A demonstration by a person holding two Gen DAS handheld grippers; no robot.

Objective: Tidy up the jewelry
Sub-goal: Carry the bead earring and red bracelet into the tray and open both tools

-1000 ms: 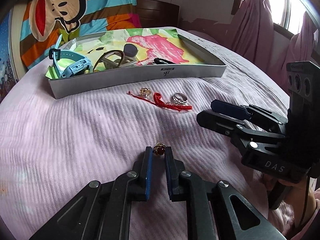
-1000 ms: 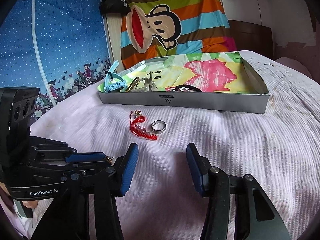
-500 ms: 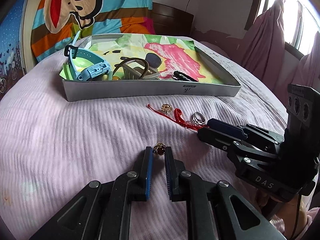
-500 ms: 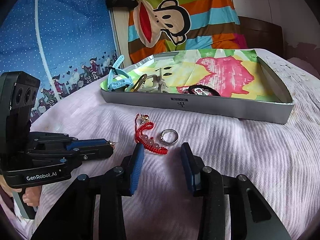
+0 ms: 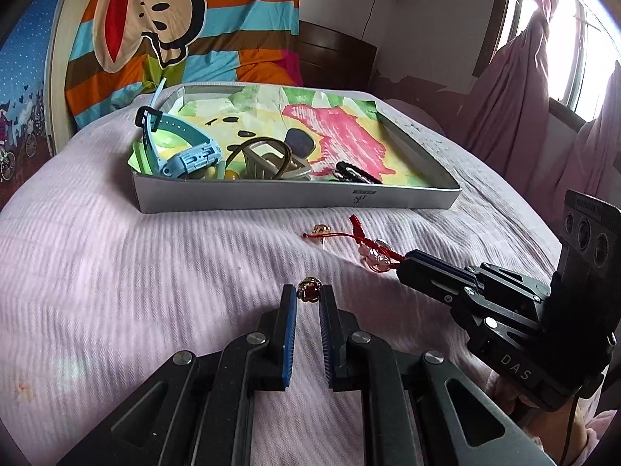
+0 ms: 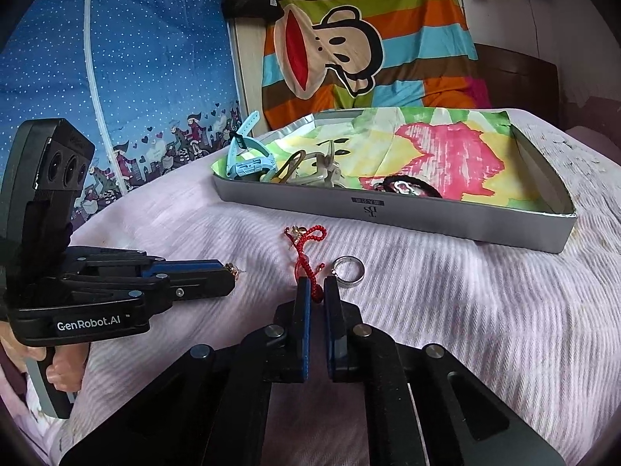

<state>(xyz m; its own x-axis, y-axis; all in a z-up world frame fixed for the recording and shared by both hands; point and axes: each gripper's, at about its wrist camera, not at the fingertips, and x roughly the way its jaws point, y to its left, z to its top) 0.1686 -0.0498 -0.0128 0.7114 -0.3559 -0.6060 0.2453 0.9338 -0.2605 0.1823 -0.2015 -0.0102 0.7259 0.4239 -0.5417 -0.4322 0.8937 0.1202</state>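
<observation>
Change: right gripper (image 6: 317, 291) has closed from wide apart since 1 second ago.
Right fingers: clamped on the near end of the red cord bracelet (image 6: 304, 258).
Left gripper (image 5: 307, 299): fingers pinch a gold ring with red stone (image 5: 308, 293), low over the bed.
Silver ring (image 6: 349, 270): on the pink bedspread (image 6: 465, 310), just beside the right fingers.
Gray tray (image 6: 388, 215): behind, holding a blue watch (image 6: 250, 165).

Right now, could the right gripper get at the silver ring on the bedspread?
Probably not yet: the right gripper is shut on the red cord bracelet. The silver ring lies uncovered just beside its jaws, so once the bracelet is dropped off, the way looks free.
</observation>
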